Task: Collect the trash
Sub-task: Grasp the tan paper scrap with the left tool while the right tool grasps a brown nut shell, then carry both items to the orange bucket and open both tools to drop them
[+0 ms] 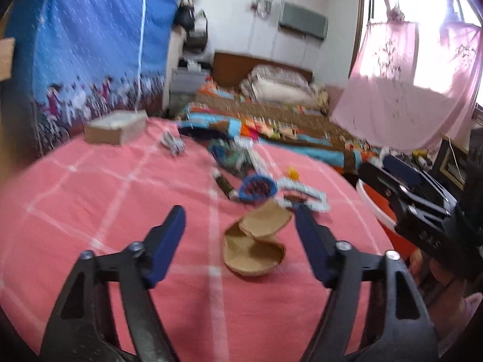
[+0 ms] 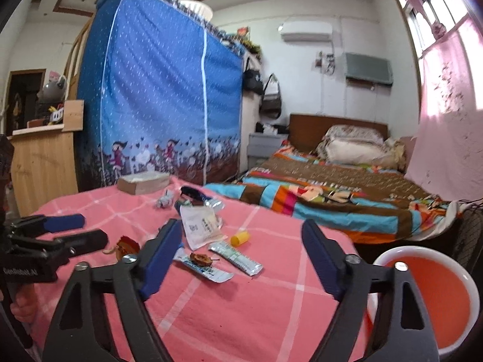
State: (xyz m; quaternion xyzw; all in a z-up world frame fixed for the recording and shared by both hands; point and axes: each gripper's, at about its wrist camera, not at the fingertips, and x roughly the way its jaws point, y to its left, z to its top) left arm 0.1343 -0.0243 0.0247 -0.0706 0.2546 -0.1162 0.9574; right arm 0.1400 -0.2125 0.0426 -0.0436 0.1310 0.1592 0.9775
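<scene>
Bedroom; pink bedspread [image 2: 241, 316], litter mid-surface. Both grippers, left [image 1: 240, 229] and right [image 2: 241, 241], apart, empty. Step: approach. Next: clamp a wrapper [image 2: 235, 258], carry to bin [image 2: 422, 298].

Bright daylight from the window [image 2: 434, 30], glaring through the pink curtain [image 1: 401, 90]; motion-blurred, edges fisheye-bent and vignetted.
</scene>
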